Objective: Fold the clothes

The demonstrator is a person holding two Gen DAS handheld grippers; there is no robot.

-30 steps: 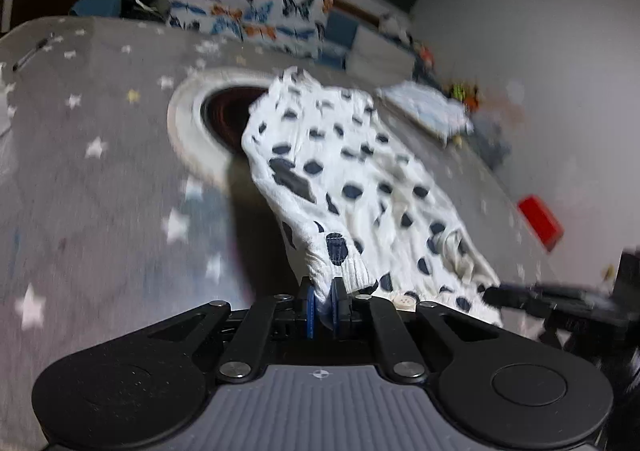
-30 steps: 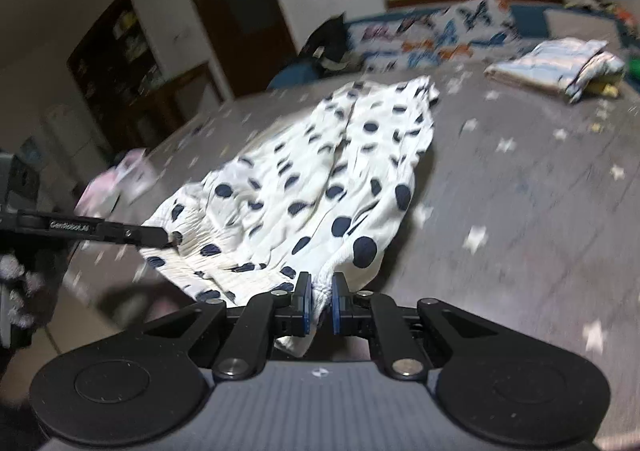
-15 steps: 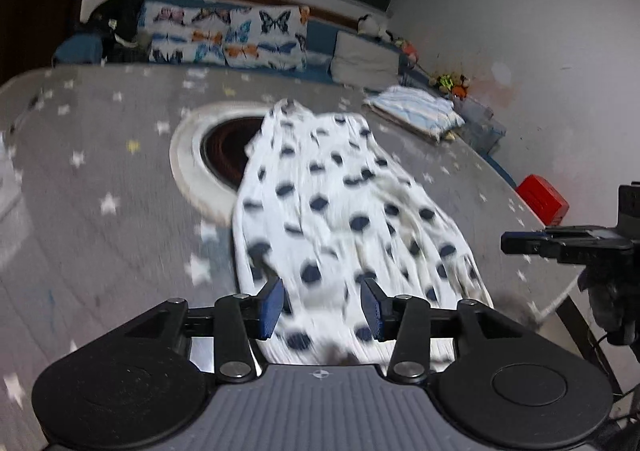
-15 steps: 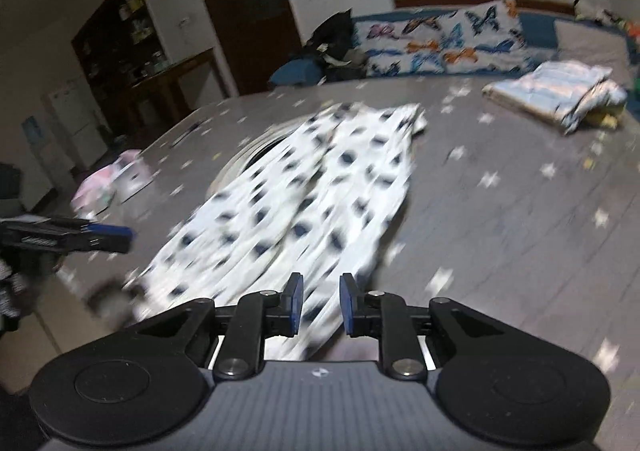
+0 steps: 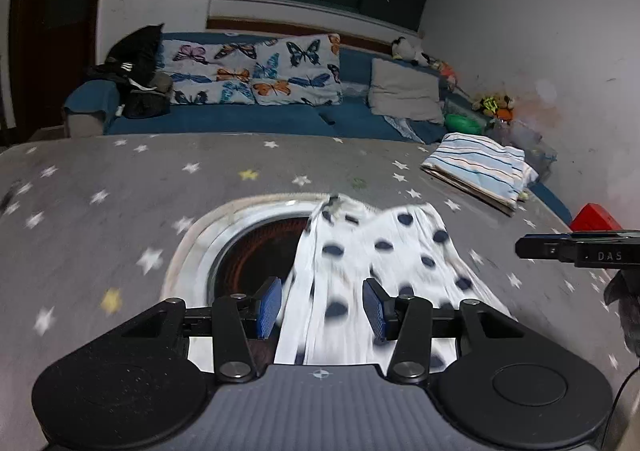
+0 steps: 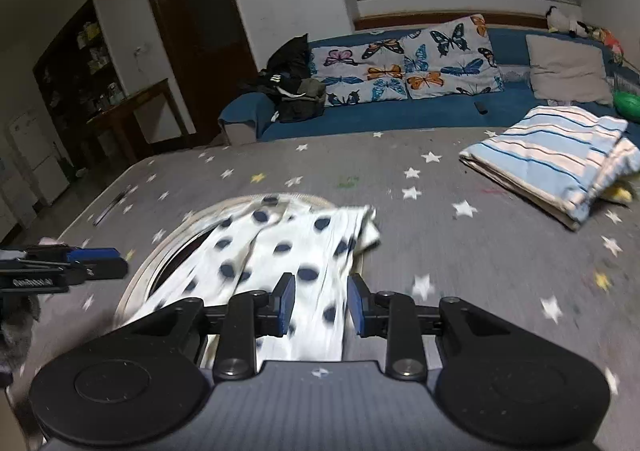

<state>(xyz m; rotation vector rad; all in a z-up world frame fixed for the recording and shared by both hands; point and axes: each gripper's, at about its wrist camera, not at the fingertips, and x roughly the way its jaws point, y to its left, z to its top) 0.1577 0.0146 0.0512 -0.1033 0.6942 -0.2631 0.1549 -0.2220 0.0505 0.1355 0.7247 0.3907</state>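
A white garment with dark blue dots lies flat on the grey star-patterned tabletop, partly over a round white-rimmed opening. My left gripper hovers over its near part, open, the cloth seen below between the blue pads but not pinched. My right gripper hangs over the garment's right side; its jaws are opening and nothing is pressed between them. Each gripper shows at the edge of the other's view: the right one, the left one.
A folded blue-and-white striped cloth lies at the table's far right. Beyond the table stands a blue sofa with butterfly cushions and dark bags. A red box sits at the right edge.
Both grippers let go of the dotted garment and opened. Both then moved forward over it toward its far end, and the cloth now lies flat on the table.
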